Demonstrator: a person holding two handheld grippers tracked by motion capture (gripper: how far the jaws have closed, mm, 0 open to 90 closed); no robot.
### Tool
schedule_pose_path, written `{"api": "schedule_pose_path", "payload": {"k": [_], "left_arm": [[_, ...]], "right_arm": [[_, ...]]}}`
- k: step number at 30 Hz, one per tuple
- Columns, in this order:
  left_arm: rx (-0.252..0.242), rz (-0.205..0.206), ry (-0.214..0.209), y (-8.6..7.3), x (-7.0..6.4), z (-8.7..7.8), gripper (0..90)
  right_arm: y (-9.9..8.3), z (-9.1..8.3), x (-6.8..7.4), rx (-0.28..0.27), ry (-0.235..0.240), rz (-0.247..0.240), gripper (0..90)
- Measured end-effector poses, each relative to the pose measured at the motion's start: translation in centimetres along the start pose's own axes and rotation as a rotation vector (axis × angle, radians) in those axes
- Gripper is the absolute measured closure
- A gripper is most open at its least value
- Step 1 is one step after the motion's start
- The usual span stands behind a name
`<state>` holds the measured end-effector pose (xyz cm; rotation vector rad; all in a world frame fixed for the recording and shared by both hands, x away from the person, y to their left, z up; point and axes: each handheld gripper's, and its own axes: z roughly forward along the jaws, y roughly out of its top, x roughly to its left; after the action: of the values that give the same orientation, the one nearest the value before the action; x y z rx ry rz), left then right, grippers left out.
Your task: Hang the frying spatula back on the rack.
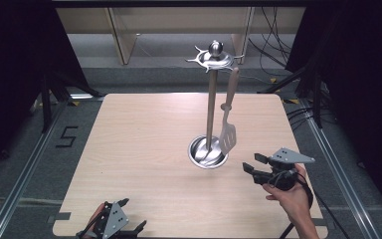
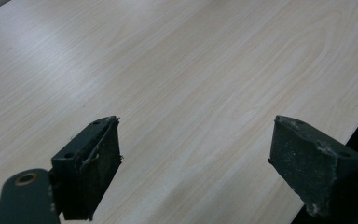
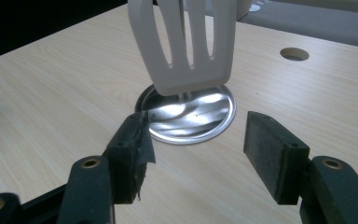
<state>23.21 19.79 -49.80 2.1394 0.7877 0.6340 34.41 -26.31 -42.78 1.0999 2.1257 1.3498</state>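
Spatula [image 1: 228, 130] is hanging upright from the rack [image 1: 210, 102] mid-tabletop [image 1: 144, 149] — blade just above the steel base, long axis vertical. Right tool [image 1: 252, 164] is sitting nearer, jaws spread, blade straight ahead; left tool [image 1: 129, 216] — also spread — is resting well apart at the near edge.

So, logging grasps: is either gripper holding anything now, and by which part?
Nothing is held. The left gripper and right gripper are both open; the slotted white spatula hangs from the steel stand.
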Motion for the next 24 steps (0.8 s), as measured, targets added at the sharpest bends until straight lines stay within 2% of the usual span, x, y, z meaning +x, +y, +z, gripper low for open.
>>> {"api": "schedule_pose_path", "payload": {"k": [1,2,3,5,6,7,8,9,10,11,12,13,14,15,16,17,18,19,20,21,22,23,24], "left_arm": [[-0.01,-0.004,0.01,0.0,0.1,0.1,15.4],[-0.02,-0.024,0.01,0.0,0.1,0.2,15.4],[0.01,-0.013,0.006,0.1,0.4,0.1,15.4],[-0.002,-0.018,0.014,0.0,0.3,0.2,15.3],[0.01,0.033,0.007,0.1,0.7,0.2,15.4],[0.019,-0.013,0.006,0.0,0.4,0.2,15.3],[0.017,-0.006,0.01,0.0,0.4,0.2,15.3],[-0.006,0.017,0.0,0.1,0.5,0.3,15.3],[-0.006,0.015,-0.001,0.2,0.5,0.3,15.3],[0.01,-0.015,0.0,0.1,0.3,0.2,15.3],[0.017,0.001,0.008,0.1,0.3,0.2,15.3],[0.013,-0.009,0.004,0.1,0.2,0.2,15.3],[-0.003,-0.017,0.007,0.0,0.1,0.2,15.3],[-0.008,-0.019,0.008,0.0,0.0,0.2,15.3],[-0.003,-0.004,0.015,0.0,0.1,0.1,15.2],[0.006,-0.01,0.003,0.0,0.2,0.1,15.2],[0.002,0.026,-0.003,0.0,0.5,0.1,15.2],[0.003,-0.009,0.01,-0.1,0.2,0.1,15.2],[0.004,-0.005,0.013,-0.1,0.3,0.2,15.2],[-0.004,-0.017,0.012,-0.1,0.2,0.2,15.1],[0.004,-0.006,0.012,-0.1,0.3,0.2,15.1],[-0.009,-0.02,0.01,-0.1,0.1,0.2,15.2],[-0.009,0.022,0.003,0.0,0.4,0.2,15.2]], "right_arm": [[0.0,-0.1,-0.1,0.017,0.011,-0.02,41.8],[0.0,-0.1,-0.1,0.015,-0.001,-0.027,41.8],[-0.1,-0.2,0.0,0.028,0.01,0.002,41.8],[-0.2,-0.1,-0.1,0.02,0.011,0.0,41.8],[-0.3,-0.1,-0.3,0.017,0.006,-0.017,41.7],[-0.4,-0.1,-0.3,0.032,0.006,0.003,41.7],[-0.5,0.0,-0.3,0.015,0.003,0.004,41.6],[-0.5,-0.2,-0.6,0.019,-0.003,-0.029,41.5],[-0.5,-0.2,-0.6,0.019,-0.003,-0.029,41.5],[-0.6,-0.2,-0.3,0.024,-0.001,0.01,41.4],[-0.6,-0.3,-0.4,0.017,0.008,0.001,41.2],[-0.7,-0.5,-0.3,0.023,0.01,0.021,41.1],[-0.8,-0.5,-0.5,0.016,0.005,-0.006,40.6],[-0.9,-0.7,-0.3,0.026,0.008,0.029,40.1],[-1.0,-0.7,-0.3,0.019,0.007,0.029,39.7],[-1.1,-0.8,-0.5,0.016,0.001,0.0,39.2],[-1.3,-0.8,-0.6,0.019,0.002,0.005,38.7],[-1.4,-0.9,-0.4,0.032,0.002,0.036,38.5],[-1.5,-1.0,-0.6,0.034,-0.003,0.019,38.2],[-1.8,-0.9,-0.7,0.027,0.001,0.039,38.0],[-1.8,-0.9,-0.7,0.027,0.001,0.039,38.0],[-2.0,-1.1,-0.8,0.052,-0.003,0.05,37.7],[-2.0,-1.1,-0.8,0.052,-0.003,0.05,37.7]]}}
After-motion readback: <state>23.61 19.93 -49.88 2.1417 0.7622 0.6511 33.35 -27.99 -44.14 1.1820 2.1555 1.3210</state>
